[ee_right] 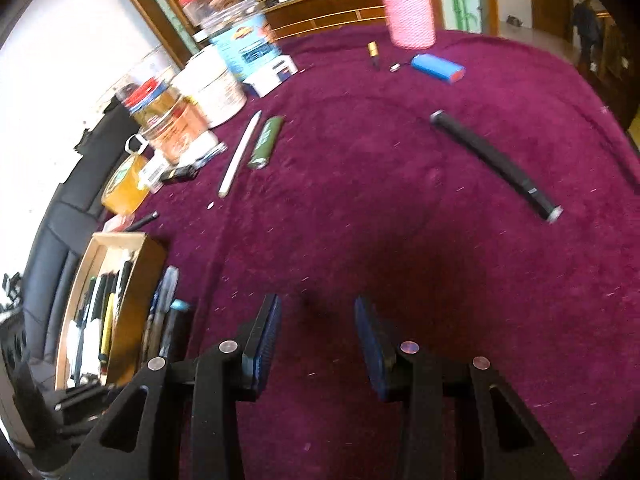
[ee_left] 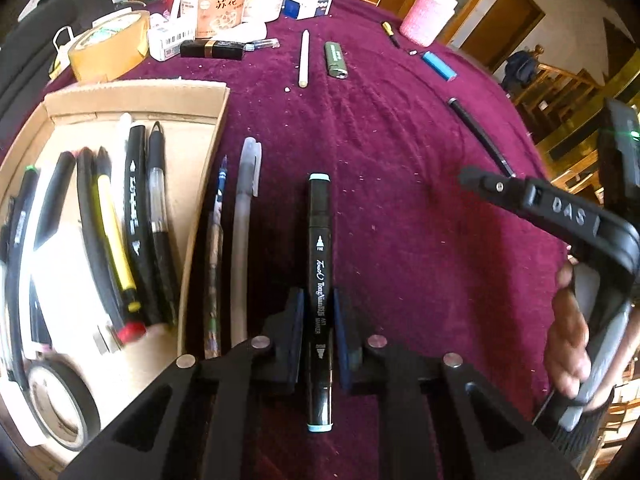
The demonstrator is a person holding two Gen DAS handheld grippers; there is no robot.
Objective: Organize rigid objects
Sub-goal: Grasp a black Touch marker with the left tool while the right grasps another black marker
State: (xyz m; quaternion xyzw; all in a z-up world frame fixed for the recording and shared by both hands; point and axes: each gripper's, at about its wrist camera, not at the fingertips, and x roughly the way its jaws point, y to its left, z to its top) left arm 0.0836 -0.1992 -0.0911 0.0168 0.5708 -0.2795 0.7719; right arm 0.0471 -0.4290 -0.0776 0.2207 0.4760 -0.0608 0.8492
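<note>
My left gripper (ee_left: 319, 312) is shut on a black double-ended marker (ee_left: 319, 264) with pale blue caps, held lengthwise just right of the cardboard box (ee_left: 132, 94). The box holds several pens and markers (ee_left: 132, 216) and a roll of black tape (ee_left: 60, 404). A clear pen (ee_left: 246, 216) and a patterned pen (ee_left: 216, 248) lie on the cloth beside the box. My right gripper (ee_right: 316, 332) is open and empty over bare cloth; it shows at the right edge of the left wrist view (ee_left: 520, 196). A black pen (ee_right: 496, 164) lies ahead of it to the right.
On the purple cloth (ee_left: 400, 200) farther back lie a white stylus (ee_left: 304, 58), a green lighter (ee_left: 335, 60), a blue battery (ee_left: 440, 65) and a small yellow-tipped tool (ee_left: 390, 34). A tape roll (ee_left: 110, 46), jars (ee_left: 212, 6) and a pink bottle (ee_left: 426, 14) line the far edge.
</note>
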